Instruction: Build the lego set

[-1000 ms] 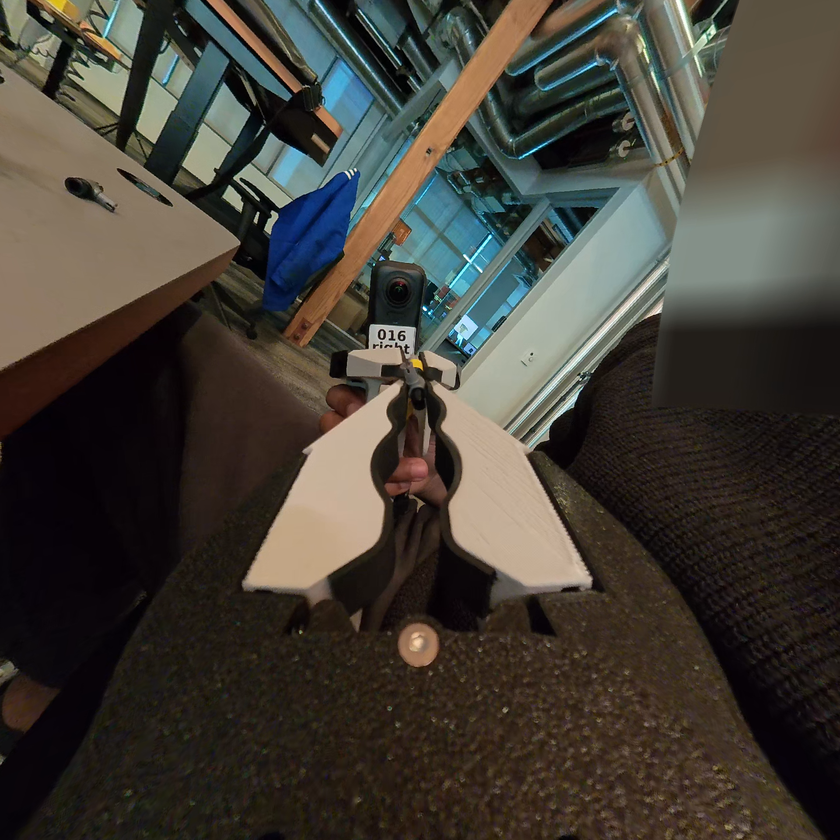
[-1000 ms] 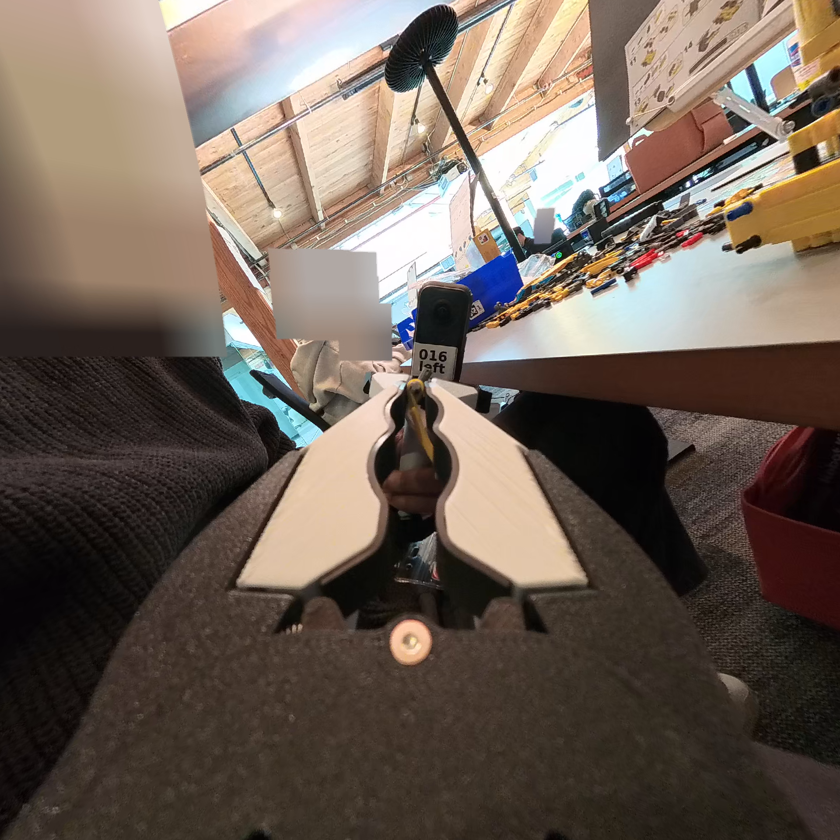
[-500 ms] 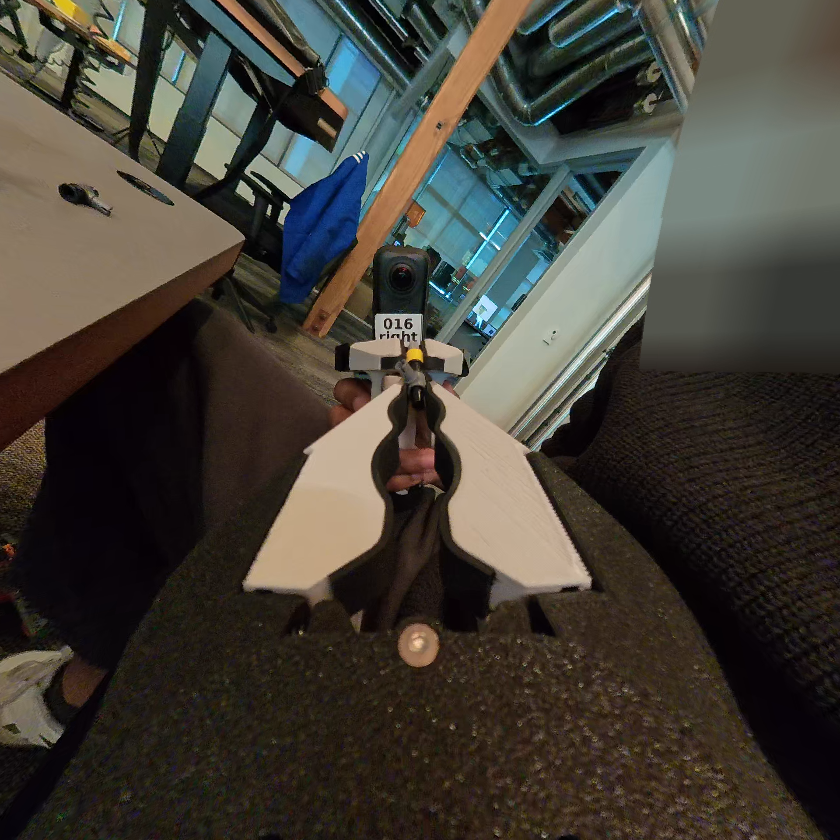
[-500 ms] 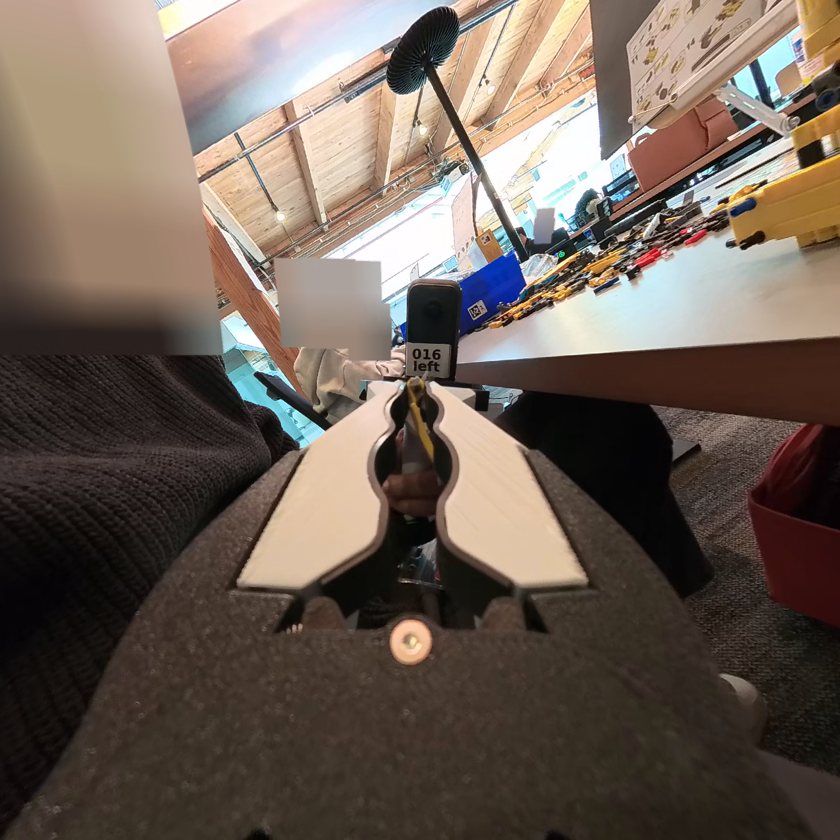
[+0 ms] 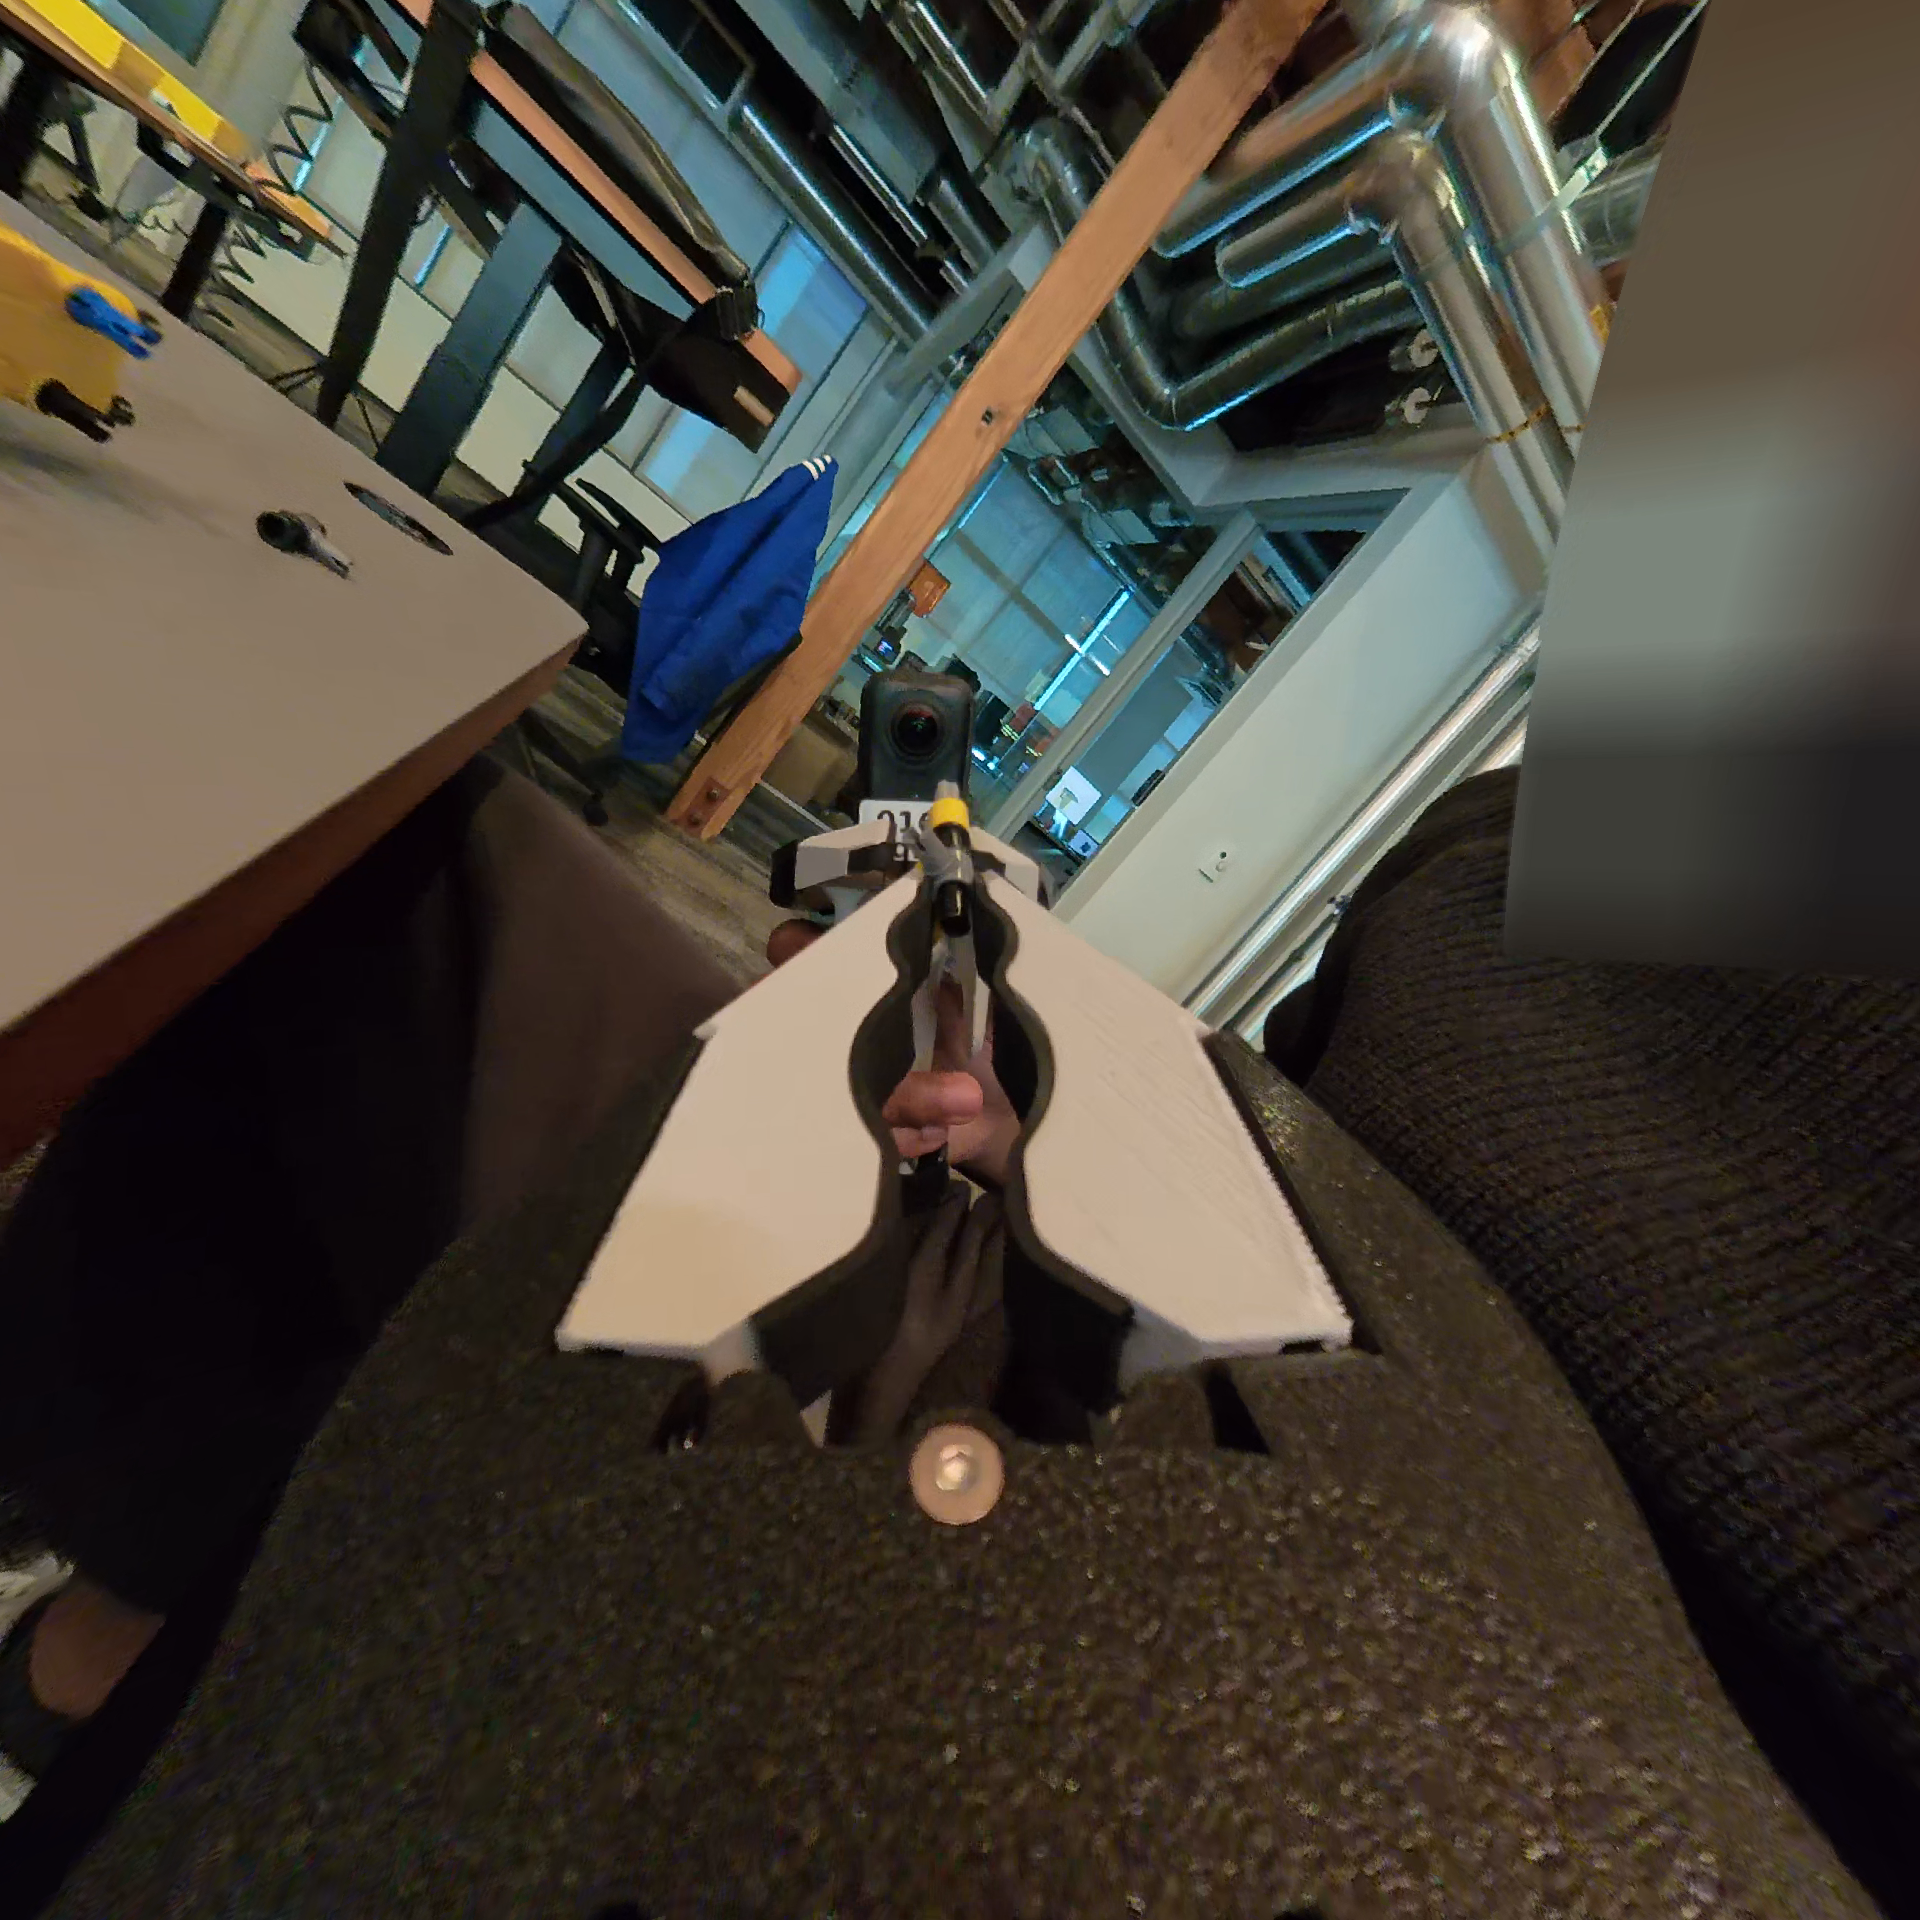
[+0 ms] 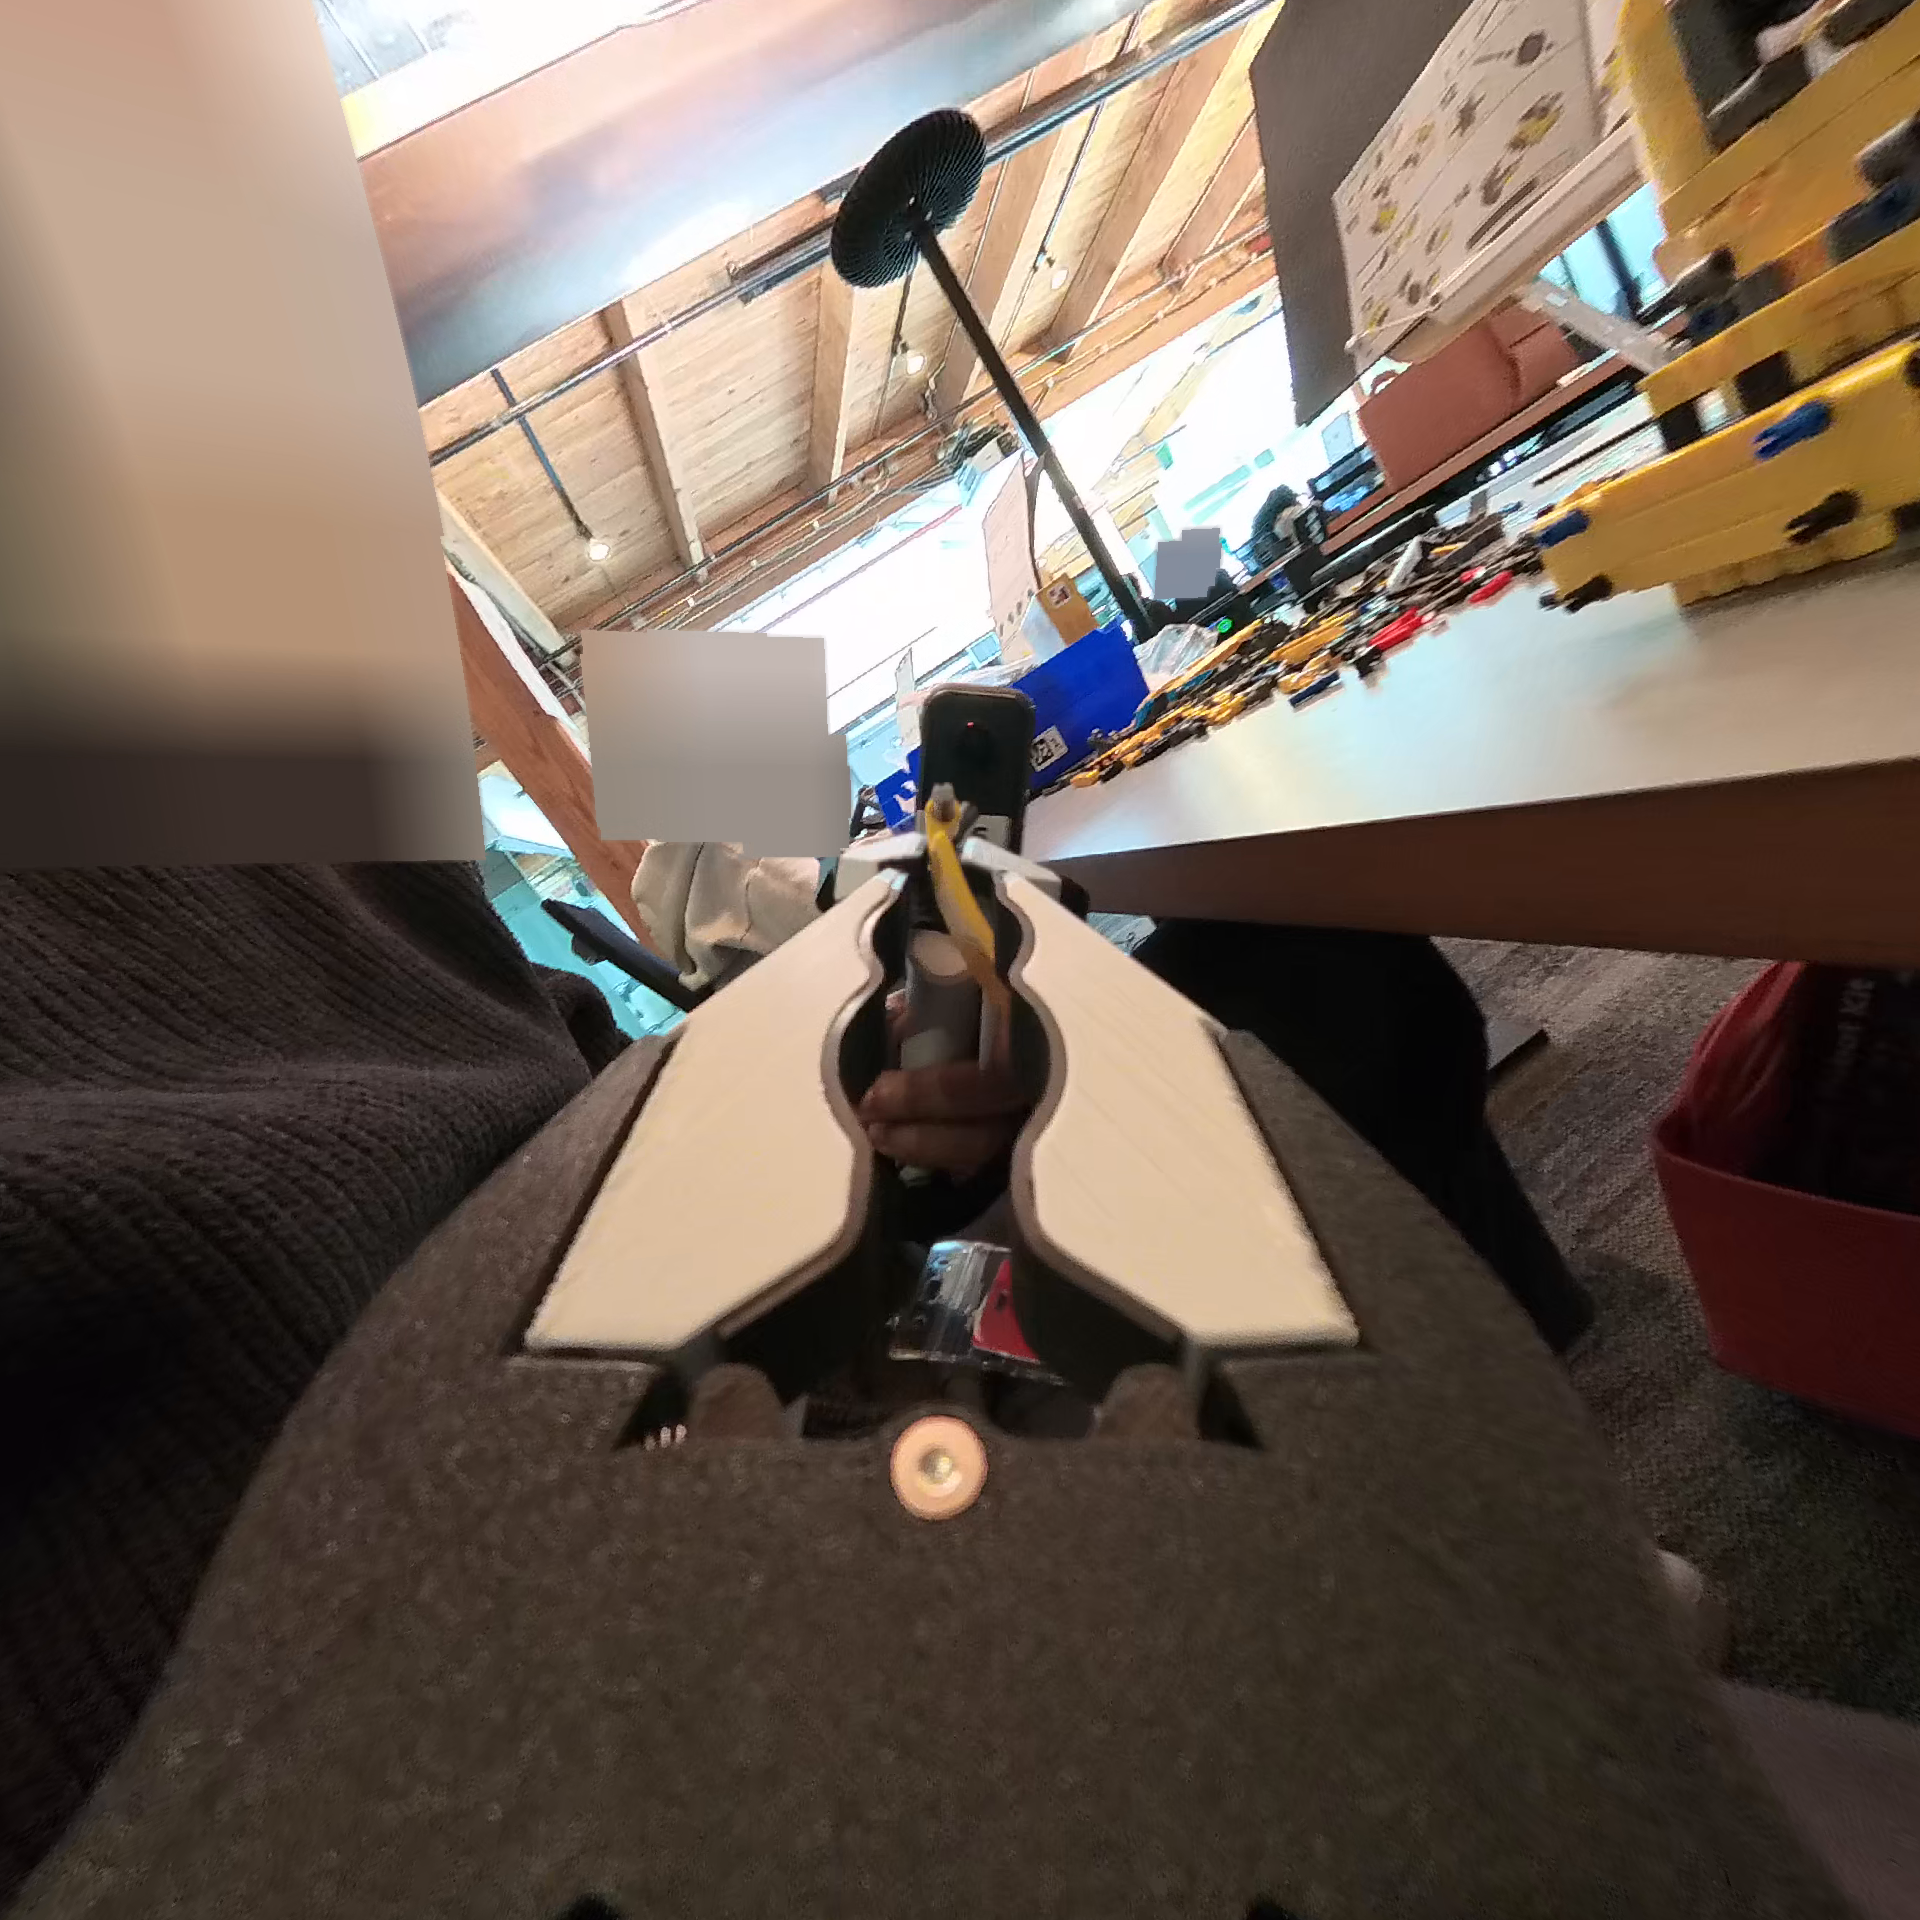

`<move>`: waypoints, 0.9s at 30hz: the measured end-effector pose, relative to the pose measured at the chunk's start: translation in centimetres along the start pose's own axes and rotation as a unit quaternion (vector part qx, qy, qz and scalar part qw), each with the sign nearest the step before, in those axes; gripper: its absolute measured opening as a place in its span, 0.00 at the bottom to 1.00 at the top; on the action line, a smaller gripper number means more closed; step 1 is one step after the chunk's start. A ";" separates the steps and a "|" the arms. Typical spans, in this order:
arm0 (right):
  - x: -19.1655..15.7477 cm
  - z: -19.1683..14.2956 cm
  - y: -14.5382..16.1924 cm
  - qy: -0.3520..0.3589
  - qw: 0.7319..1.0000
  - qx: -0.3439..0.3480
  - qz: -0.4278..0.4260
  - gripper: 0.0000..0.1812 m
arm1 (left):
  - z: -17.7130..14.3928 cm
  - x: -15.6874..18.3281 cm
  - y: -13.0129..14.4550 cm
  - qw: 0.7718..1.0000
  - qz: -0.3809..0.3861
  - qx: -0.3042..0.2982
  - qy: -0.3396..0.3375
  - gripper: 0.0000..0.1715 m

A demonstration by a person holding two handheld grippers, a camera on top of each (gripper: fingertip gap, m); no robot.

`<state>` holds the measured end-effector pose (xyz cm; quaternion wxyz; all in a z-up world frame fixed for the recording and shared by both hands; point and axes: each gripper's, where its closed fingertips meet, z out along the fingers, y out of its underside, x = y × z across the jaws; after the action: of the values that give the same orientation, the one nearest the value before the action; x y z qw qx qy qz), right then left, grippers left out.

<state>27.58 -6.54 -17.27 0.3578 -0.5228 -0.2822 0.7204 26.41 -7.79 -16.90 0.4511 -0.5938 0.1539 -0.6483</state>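
Between both tools — small yellow-grey part, pinched.

Right gripper jaws closed on yellow piece, table beside

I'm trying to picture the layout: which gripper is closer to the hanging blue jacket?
Right. The right gripper lies between the left gripper and the blue jacket, which hangs well behind it. Both grippers pinch a small yellow part.
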 end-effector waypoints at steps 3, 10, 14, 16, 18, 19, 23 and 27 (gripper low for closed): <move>0.3 -0.2 -0.3 0.009 1.000 0.005 -0.006 0.08 | -0.3 -0.1 -0.6 1.000 0.007 0.008 -0.008 0.03; 3.5 -2.4 -3.6 0.141 0.984 -0.006 -0.104 0.08 | -1.8 -1.4 -3.8 0.997 -0.006 0.031 -0.077 0.03; 6.2 -4.7 -7.5 0.252 0.946 -0.039 -0.200 0.08 | -3.4 -2.1 -6.3 0.992 -0.024 0.016 -0.124 0.03; 7.4 -5.1 -9.2 0.287 0.926 -0.071 -0.233 0.08 | -4.0 -2.4 -7.1 0.990 -0.032 0.000 -0.138 0.03; 8.8 -4.9 -9.9 0.312 0.910 -0.117 -0.247 0.09 | -4.6 -2.9 -7.7 0.987 -0.032 -0.019 -0.156 0.03; 9.6 -4.7 -9.9 0.323 0.902 -0.143 -0.247 0.12 | -4.9 -3.3 -7.9 0.986 -0.035 -0.029 -0.162 0.03; 12.6 -3.7 -8.2 0.355 0.874 -0.242 -0.228 0.17 | -6.6 -4.4 -9.1 0.982 -0.090 -0.055 -0.159 0.03; 14.5 -3.7 -7.2 0.387 0.851 -0.274 -0.226 0.22 | -8.4 -6.2 -9.2 0.970 -0.129 -0.111 -0.171 0.03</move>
<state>29.87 9.57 -20.72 0.4332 -0.7580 -0.4175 0.2519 14.33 -0.85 -16.07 0.3145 -0.7569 0.0673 -0.5690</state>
